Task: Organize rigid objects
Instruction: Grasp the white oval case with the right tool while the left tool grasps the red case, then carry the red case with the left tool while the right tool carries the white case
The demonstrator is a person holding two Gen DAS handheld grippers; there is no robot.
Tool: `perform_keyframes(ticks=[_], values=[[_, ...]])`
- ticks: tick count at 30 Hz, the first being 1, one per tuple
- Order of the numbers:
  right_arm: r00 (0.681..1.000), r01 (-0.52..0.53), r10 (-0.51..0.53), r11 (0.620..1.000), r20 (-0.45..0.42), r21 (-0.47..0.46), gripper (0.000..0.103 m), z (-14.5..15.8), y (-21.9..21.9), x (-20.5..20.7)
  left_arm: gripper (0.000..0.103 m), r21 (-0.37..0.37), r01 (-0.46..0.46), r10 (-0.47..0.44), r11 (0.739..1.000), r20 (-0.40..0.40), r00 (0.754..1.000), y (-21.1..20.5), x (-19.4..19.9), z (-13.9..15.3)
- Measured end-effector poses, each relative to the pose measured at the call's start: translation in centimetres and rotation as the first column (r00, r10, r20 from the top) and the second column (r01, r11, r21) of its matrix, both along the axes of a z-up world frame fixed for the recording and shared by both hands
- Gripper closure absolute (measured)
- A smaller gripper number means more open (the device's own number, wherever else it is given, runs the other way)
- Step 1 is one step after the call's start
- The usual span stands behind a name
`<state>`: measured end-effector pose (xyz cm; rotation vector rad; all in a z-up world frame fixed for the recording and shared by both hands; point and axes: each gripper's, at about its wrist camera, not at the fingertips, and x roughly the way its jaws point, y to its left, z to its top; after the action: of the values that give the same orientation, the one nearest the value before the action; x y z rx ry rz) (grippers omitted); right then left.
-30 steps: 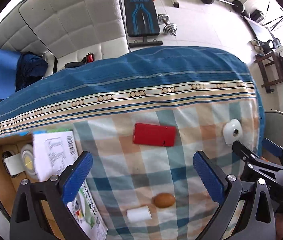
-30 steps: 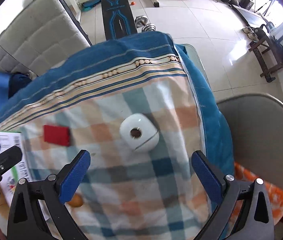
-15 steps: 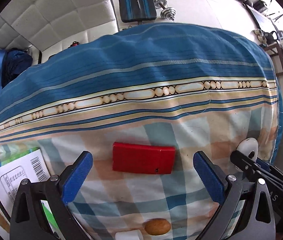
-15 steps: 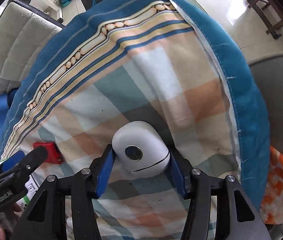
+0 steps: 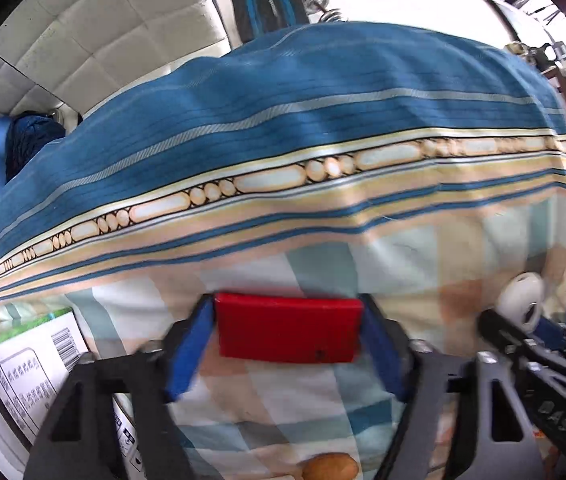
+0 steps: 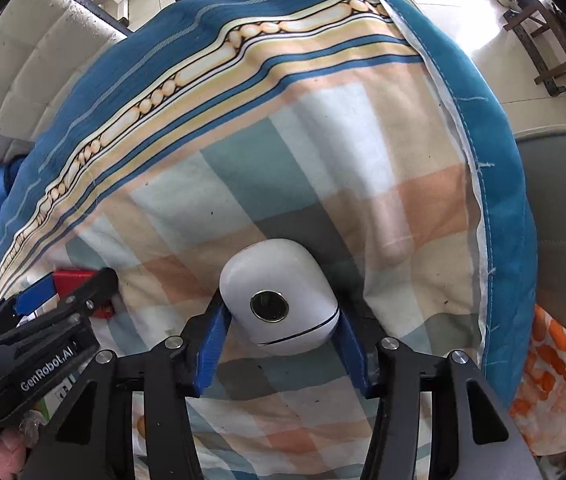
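Note:
A flat red box (image 5: 289, 329) lies on the checked cloth. My left gripper (image 5: 288, 330) is shut on it, one blue pad on each short side. A white rounded device (image 6: 279, 298) with a dark round lens sits on the cloth in the right wrist view, and my right gripper (image 6: 281, 328) is shut on it. The same white device (image 5: 521, 300) shows at the right in the left wrist view, with the right gripper below it. The red box (image 6: 73, 280) and the left gripper (image 6: 49, 300) show at the left in the right wrist view.
A white printed box (image 5: 31, 364) lies at the left. A brown egg-shaped object (image 5: 331, 466) sits near the bottom edge. The cloth's blue border (image 5: 283, 112) drops off at the far side; a grey chair (image 6: 563, 240) stands to the right. A white sofa (image 5: 103, 36) is behind.
My left gripper moved forward and closed on the red box. My right gripper, shut on the white device half a second ago, holds it a little closer.

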<state>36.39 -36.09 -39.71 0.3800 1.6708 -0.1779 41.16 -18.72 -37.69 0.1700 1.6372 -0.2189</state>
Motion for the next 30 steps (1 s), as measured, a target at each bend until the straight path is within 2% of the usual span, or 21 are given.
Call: perform_keyframes(ticks=[4,6,8,11,13,15,16,23,30], values=[[1.0,-0.008,0.008,1.0,-0.011,0.004,0.048,-0.5,0.6,-0.6,0.033,-0.013,-0.016,0.016,1.0,-0.019,1.0,0.5,-0.4,-0.5],[1.0,-0.006,0.007,1.0,-0.022,0.006,0.048,-0.6,0.7,-0.7,0.028,-0.021,-0.026,0.025,0.999,-0.03,0.999,0.8,-0.3,-0.7],[0.999,-0.016,0.016,1.0,-0.03,0.004,0.048,-0.9,0.6,-0.5,0.018,-0.009,-0.013,0.013,1.0,-0.035,0.999,1.1,-0.1,-1.1],[0.999,-0.033,0.033,0.999,-0.038,-0.006,0.047,-1.6,0.3,0.5,0.014,0.004,0.005,-0.005,1.0,-0.018,1.0,1.2,0.1,-1.4],[0.998,-0.047,0.046,0.999,-0.041,-0.024,0.047,-1.1,0.2,2.0,0.016,0.015,0.013,-0.013,1.0,-0.001,1.0,0.6,-0.2,-1.5],[0.997,-0.061,0.059,0.997,-0.039,-0.045,0.048,-1.1,1.1,2.2,0.026,0.012,0.019,-0.019,1.0,0.017,1.0,0.3,-0.6,-1.0],[0.997,-0.062,0.061,0.997,-0.038,-0.049,0.048,-1.0,1.4,2.1,0.037,0.012,0.024,-0.024,1.0,0.023,0.999,-0.5,-0.4,-0.6],[0.998,-0.055,0.054,0.998,-0.025,-0.042,0.049,-0.4,2.1,1.0,0.037,0.004,0.007,-0.008,1.0,0.025,1.0,-0.1,-2.4,0.2],[0.999,-0.039,0.039,0.999,-0.002,-0.008,0.05,0.3,2.6,-1.3,0.037,-0.024,-0.021,0.022,0.999,0.03,0.999,1.7,-4.6,2.4]])
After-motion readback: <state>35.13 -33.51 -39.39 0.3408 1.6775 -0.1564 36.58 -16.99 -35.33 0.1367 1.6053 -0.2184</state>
